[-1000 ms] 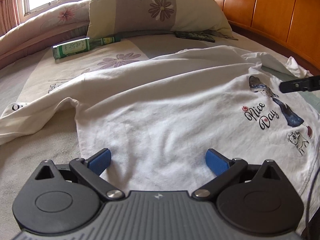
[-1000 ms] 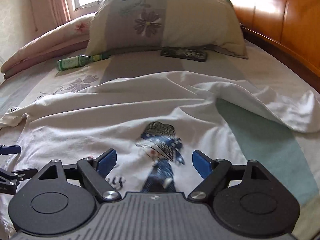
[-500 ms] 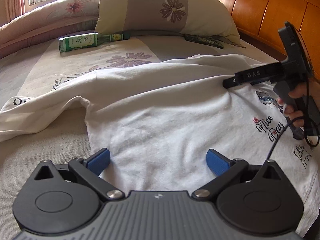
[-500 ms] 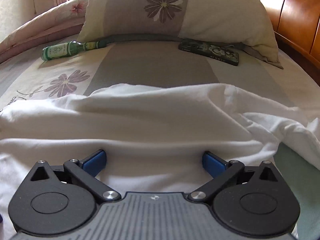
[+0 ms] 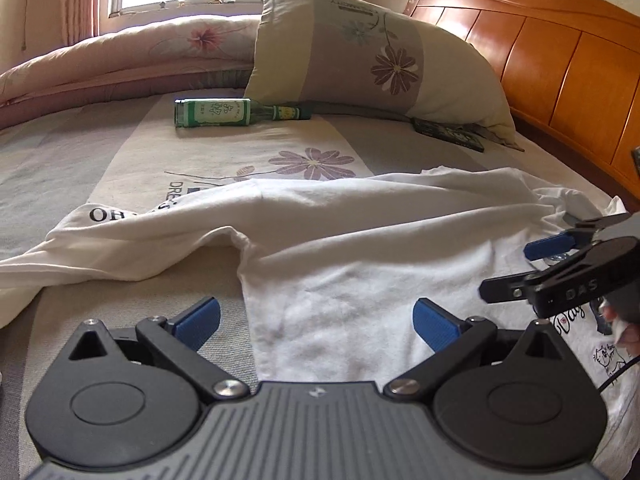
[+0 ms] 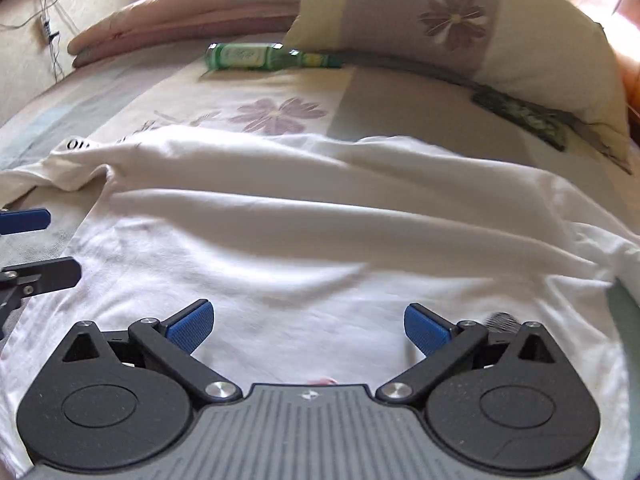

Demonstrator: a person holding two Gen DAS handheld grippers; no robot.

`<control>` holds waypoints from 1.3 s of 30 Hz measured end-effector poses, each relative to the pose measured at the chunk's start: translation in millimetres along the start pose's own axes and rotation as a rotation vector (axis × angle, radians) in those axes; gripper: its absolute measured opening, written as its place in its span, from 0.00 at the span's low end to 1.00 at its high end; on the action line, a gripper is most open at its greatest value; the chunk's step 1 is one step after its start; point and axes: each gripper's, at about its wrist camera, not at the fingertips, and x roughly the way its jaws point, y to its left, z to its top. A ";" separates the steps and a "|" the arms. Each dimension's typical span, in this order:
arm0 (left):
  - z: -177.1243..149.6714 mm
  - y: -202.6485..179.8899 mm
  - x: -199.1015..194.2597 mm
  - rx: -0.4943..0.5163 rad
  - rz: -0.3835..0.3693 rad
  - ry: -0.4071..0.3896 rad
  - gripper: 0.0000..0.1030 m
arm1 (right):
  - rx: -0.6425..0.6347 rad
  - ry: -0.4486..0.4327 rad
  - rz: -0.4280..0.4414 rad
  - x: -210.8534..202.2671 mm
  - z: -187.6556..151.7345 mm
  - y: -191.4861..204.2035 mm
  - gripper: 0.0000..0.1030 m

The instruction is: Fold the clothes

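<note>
White T-shirt [image 5: 360, 264] lies spread and rumpled across the floral bedsheet [image 5: 120, 152], its printed front partly showing at the right edge of the left wrist view, a long fold of fabric running across its far side and one sleeve trailing off to the left. The left gripper [image 5: 316, 318] hangs low over the shirt's left side edge with its blue-padded jaws wide apart, holding nothing; one pad sits over bare sheet, the other over cloth. The right gripper [image 6: 308, 326] hovers above the middle of the shirt, its jaws likewise spread and empty. In the left wrist view the right gripper [image 5: 516, 266] enters from the right, a fingertip of the person's hand [image 5: 624, 320] visible behind it. Beyond the shirt, a green glass bottle [image 5: 236, 113] lies on its side near a flowered pillow [image 5: 372, 52], which leans toward the wooden headboard [image 5: 560, 68]. A dark flat object [image 5: 448, 134] rests at the pillow's base. A folded pink quilt [image 5: 120, 64] sits under the window.
</note>
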 end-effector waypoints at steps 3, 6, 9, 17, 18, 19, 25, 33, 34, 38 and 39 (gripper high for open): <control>-0.7 3.5 -1.7 0.002 0.004 0.009 0.99 | -0.031 -0.042 -0.053 23.8 15.6 9.3 1.00; 0.4 6.3 -1.2 -0.004 -0.006 0.010 0.99 | 0.006 -0.066 -0.087 47.0 39.4 7.0 1.00; 1.4 8.8 1.9 -0.019 -0.012 0.017 0.99 | -0.019 -0.062 -0.099 55.9 54.3 6.4 1.00; 0.6 3.2 1.5 -0.008 -0.024 0.020 0.99 | 0.002 -0.074 -0.126 4.3 10.9 -0.5 1.00; 0.4 0.4 1.2 0.000 -0.027 0.020 0.99 | 0.010 -0.080 -0.130 -2.9 0.9 -1.6 1.00; 0.2 -2.8 1.4 0.008 -0.031 0.020 0.99 | 0.017 -0.085 -0.133 -10.1 -9.1 -2.6 1.00; -8.6 -35.2 -3.2 0.115 -0.102 0.004 0.99 | 0.060 -0.119 -0.153 -53.4 -69.4 -9.0 1.00; -44.5 -96.1 -3.6 0.377 -0.213 0.016 0.99 | 0.109 -0.228 -0.148 -67.1 -117.9 -17.3 1.00; -46.6 -96.1 -2.9 0.370 -0.208 0.018 1.00 | 0.106 -0.222 -0.143 -67.6 -116.9 -18.3 1.00; -47.6 -80.3 -3.5 0.270 -0.171 0.067 1.00 | 0.092 -0.203 -0.126 -69.9 -114.6 -24.1 1.00; -47.7 -72.0 -5.1 0.230 -0.156 0.083 1.00 | 0.090 -0.198 -0.128 -70.7 -114.6 -25.3 1.00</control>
